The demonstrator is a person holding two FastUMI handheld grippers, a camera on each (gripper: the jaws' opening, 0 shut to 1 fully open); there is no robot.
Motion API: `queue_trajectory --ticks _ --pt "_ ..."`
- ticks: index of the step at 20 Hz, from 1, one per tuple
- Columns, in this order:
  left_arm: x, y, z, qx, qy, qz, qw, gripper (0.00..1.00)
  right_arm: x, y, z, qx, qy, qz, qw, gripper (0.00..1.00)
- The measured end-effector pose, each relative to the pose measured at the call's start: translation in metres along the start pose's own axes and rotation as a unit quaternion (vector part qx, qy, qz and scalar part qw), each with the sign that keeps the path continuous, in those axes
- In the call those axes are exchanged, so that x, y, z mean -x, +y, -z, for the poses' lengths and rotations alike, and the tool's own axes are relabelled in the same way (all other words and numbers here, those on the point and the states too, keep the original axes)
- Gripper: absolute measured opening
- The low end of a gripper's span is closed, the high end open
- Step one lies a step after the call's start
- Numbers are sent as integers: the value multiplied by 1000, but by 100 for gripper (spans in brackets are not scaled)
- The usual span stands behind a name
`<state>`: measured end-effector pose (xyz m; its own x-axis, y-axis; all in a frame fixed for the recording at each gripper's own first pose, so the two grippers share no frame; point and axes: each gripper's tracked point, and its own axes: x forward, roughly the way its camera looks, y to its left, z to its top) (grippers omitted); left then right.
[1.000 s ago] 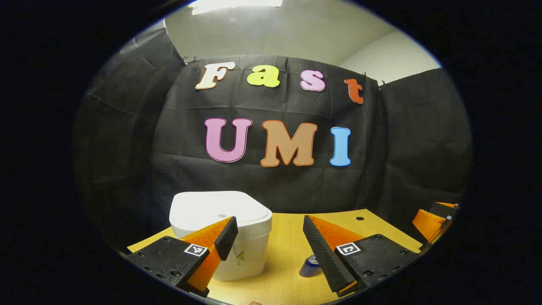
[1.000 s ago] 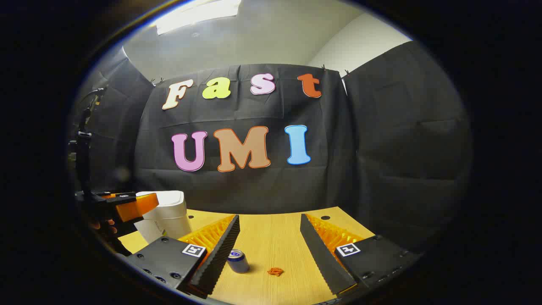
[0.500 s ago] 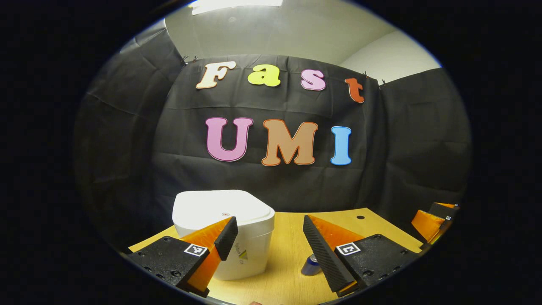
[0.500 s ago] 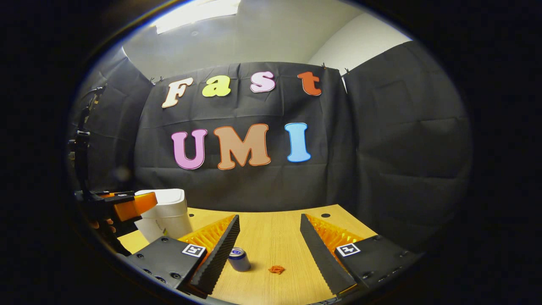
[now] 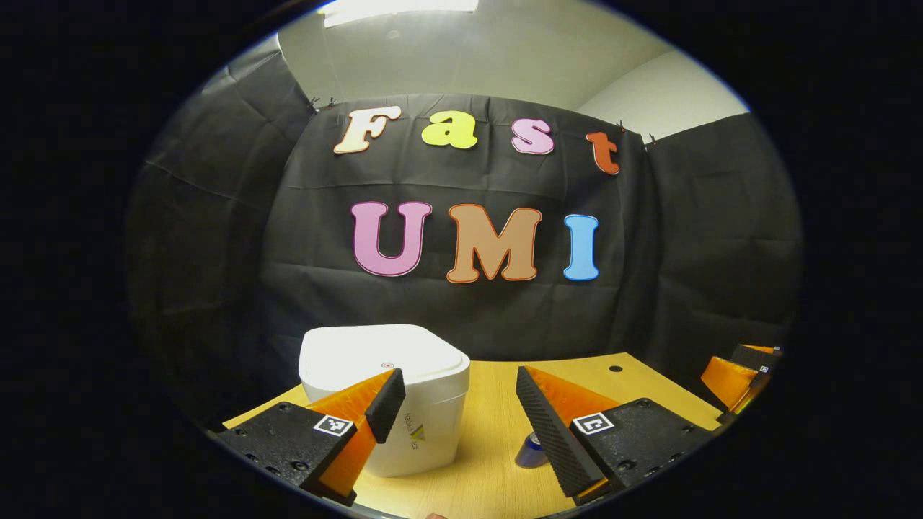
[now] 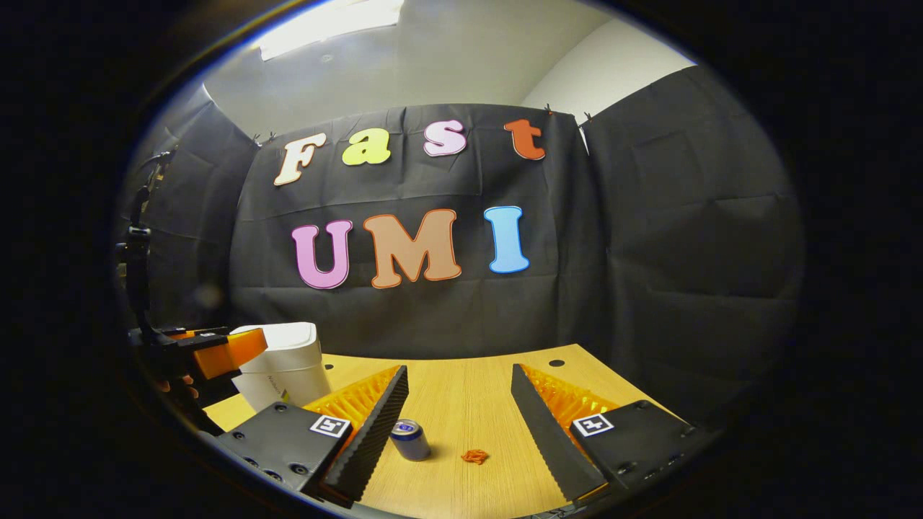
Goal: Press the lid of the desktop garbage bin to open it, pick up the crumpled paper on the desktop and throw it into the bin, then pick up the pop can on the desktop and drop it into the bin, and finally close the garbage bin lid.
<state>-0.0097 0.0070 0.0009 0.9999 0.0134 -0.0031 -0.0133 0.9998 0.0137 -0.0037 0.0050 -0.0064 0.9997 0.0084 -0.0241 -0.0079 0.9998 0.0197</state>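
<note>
The white desktop bin point(image 5: 425, 425) stands on the wooden table point(image 5: 490, 404) with its lid point(image 5: 375, 357) down. My left gripper point(image 5: 456, 389) hangs open just in front of the bin, its left finger overlapping the lid's front edge. A blue pop can point(image 5: 532, 450) peeks out behind its right finger. In the right gripper view the pop can point(image 6: 411, 440) stands upright beside a small orange crumpled paper point(image 6: 474, 455), both between the fingers of my open right gripper point(image 6: 459, 386) and apart from them. The bin point(image 6: 285, 364) is at the left there.
The left gripper point(image 6: 216, 353) and the hand holding it show at the left edge of the right gripper view. The right gripper point(image 5: 732, 375) shows at the far right of the left gripper view. Black cloth walls close the table's back and sides. A cable hole point(image 6: 555, 362) lies near the back edge.
Both grippers drifted only slightly: the bin slid a little right in the left gripper view, and the can and paper shifted slightly right in the right gripper view. Both grippers stayed open.
</note>
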Motion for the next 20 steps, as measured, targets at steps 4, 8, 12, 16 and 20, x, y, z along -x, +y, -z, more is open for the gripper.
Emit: queue_trajectory --ticks 4,8,12,16,20 --pt "3 1 1 1 1 -3 1000 94 0 2 0 4 -4 -4 1000 96" --pt "6 5 -2 -5 -1 -9 1000 94 -2 9 6 -1 1 -13 1000 96" --pt "8 9 -1 -7 -2 -19 1000 94 -3 12 8 -1 6 -22 1000 96" --pt "10 15 -3 -5 -6 -31 999 94 -4 11 8 0 8 -25 1000 96" --pt "8 22 -4 -13 -10 -41 999 94 -3 11 11 2 14 -25 1000 96"
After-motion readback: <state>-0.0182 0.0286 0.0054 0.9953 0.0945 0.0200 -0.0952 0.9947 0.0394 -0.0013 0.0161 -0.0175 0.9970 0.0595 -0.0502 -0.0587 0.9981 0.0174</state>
